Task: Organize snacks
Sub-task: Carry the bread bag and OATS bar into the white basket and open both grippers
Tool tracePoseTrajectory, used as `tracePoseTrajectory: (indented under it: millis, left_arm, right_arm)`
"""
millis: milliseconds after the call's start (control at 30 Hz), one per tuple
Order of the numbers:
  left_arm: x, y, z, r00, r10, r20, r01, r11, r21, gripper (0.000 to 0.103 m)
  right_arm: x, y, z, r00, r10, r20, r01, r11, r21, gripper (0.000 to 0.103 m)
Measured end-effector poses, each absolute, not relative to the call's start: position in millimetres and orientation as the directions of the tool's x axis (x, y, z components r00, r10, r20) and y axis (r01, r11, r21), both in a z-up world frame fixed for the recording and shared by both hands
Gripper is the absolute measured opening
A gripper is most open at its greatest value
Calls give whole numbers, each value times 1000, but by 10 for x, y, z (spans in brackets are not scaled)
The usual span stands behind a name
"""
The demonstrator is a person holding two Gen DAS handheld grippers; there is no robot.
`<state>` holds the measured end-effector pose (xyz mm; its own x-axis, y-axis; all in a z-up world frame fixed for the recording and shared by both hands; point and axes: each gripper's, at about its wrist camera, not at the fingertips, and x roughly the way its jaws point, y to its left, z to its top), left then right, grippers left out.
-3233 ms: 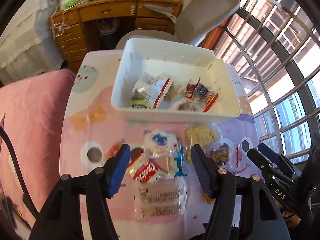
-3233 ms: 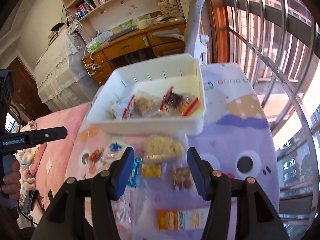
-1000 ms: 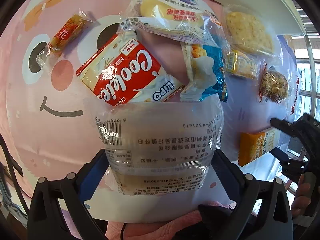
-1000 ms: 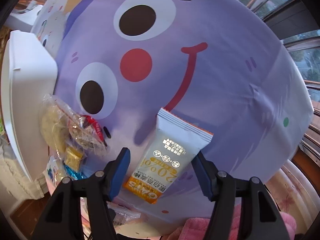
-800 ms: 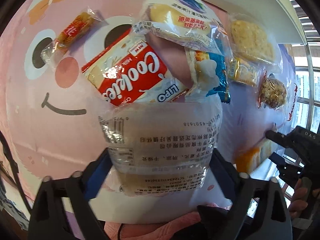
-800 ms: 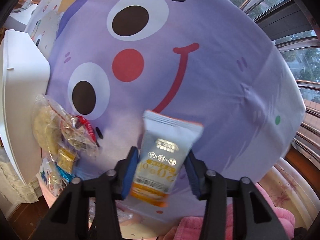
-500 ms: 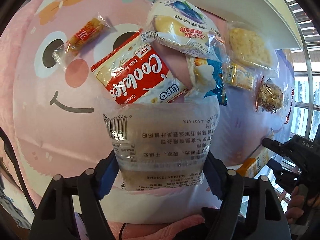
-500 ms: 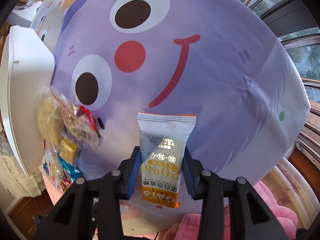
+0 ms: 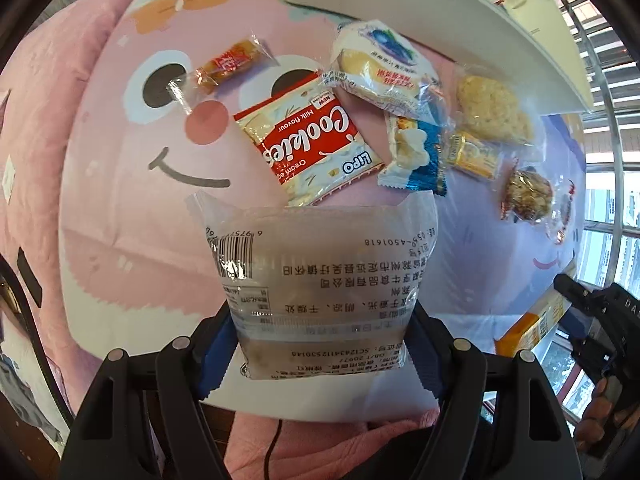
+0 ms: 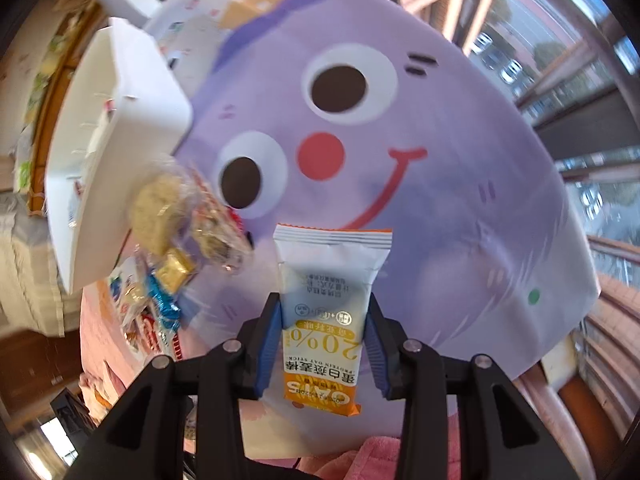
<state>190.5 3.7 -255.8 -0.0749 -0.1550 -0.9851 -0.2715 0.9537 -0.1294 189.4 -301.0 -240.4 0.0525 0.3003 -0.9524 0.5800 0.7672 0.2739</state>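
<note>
**Both packets gripped, bin lies beyond them**

We have the clear packet (image 9: 320, 288) clamped in the left gripper (image 9: 320, 354), its long axis running away from the fingers toward the white bin (image 9: 440, 4) at the far edge. The right gripper (image 10: 323, 344) pinches the oat bar (image 10: 326, 312) likewise; there the bin (image 10: 120, 128) sits far left, seemingly a longer reach for this hand

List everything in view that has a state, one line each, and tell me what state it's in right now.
left gripper: shut on the clear printed packet, held off the cloth
right gripper: shut on the oat bar, upright
white bin: open-topped, on the table
Cookies pack: sealed, lying flat
blueberry cake pack: sealed, overlapping the Cookies pack
rice cracker: wrapped, beside the bin
</note>
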Motion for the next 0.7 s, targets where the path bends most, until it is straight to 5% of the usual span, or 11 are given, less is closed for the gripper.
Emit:
tracePoseTrajectory:
  millis: [700]
  left_arm:
    - [2308,325,-1265,113,-72,-991,-221,971,-95,75]
  right_arm:
    - [2580,-2761,-1679,171,436,-884,400,789,466,39]
